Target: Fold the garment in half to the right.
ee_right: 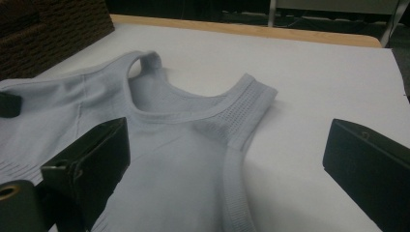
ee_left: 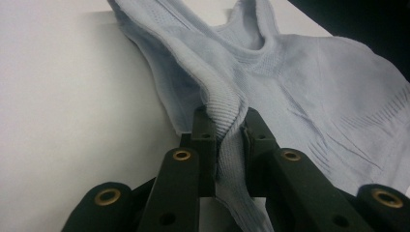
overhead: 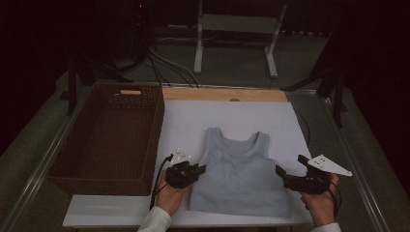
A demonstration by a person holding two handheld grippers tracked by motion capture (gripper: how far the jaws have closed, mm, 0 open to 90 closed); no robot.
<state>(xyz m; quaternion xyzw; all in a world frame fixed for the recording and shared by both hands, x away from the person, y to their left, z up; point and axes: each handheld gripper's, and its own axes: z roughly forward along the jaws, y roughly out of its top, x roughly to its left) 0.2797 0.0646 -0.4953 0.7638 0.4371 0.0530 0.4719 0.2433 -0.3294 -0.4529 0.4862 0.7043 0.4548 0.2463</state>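
Counter: a flat white counter [overhead: 290, 125] with a pale wooden strip [overhead: 225, 94] along its far edge, well beyond both grippers.
Room: dim and dark; a grey floor, a white metal stand frame [overhead: 237, 29] and black cables [overhead: 164, 65] lay past the far edge.
Basket: a dark brown rectangular woven wicker basket [overhead: 72, 169] stood on the counter just to the outer side of the left gripper, its near wall close beside that hand.
Garment: a pale grey-blue knitted sleeveless vest top [overhead: 239, 169] lay flat between the two grippers, neckline toward the far edge, hem toward the person.
Garment look: scooped neck, two broad shoulder straps, ribbed edging at the armholes, fine ribbed panels across the body; mostly smooth, bunched into a raised fold at the left gripper.
Left gripper [ee_left: 227, 121]: clenched on the vest top's ribbed side edge, the cloth pinched up between the two black jaws.
Right gripper [ee_right: 227, 159]: released, its jaws spread wide on either side of the vest top's other armhole edge, not pressing it.
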